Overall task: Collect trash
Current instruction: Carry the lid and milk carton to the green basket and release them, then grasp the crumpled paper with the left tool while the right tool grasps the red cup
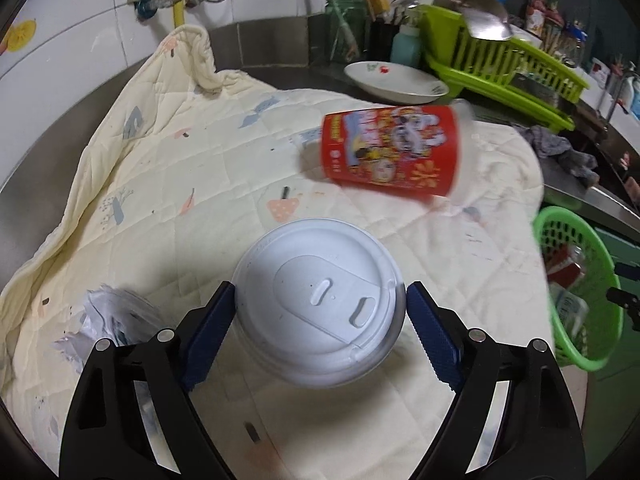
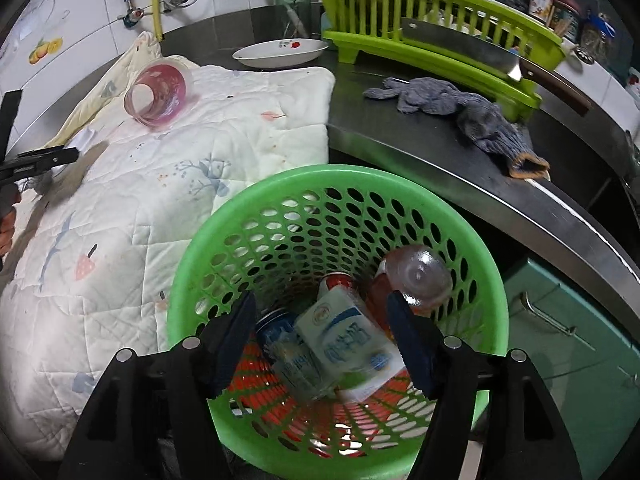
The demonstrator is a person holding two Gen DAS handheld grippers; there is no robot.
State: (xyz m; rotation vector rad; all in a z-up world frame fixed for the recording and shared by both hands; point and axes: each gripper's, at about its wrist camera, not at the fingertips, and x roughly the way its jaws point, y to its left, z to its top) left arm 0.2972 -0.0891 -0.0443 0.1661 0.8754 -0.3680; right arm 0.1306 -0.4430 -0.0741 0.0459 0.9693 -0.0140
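Note:
In the left wrist view my left gripper (image 1: 320,304) is closed around a white lidded cup (image 1: 316,304), its blue pads touching both sides of the lid. A red printed cup (image 1: 390,146) lies on its side on the quilt beyond; it also shows in the right wrist view (image 2: 160,94). Crumpled white paper (image 1: 108,316) lies at the left of the gripper. In the right wrist view my right gripper (image 2: 320,332) is open and empty above a green basket (image 2: 340,184) that holds a milk carton (image 2: 348,340), a can (image 2: 280,332) and a clear bottle (image 2: 416,276).
A cream quilted cloth (image 1: 160,168) covers the steel counter. A white plate (image 1: 396,76), a green dish rack (image 2: 432,20) with a cleaver (image 2: 472,52), and a grey rag (image 2: 452,104) stand behind. The basket (image 1: 576,288) hangs off the counter's right edge.

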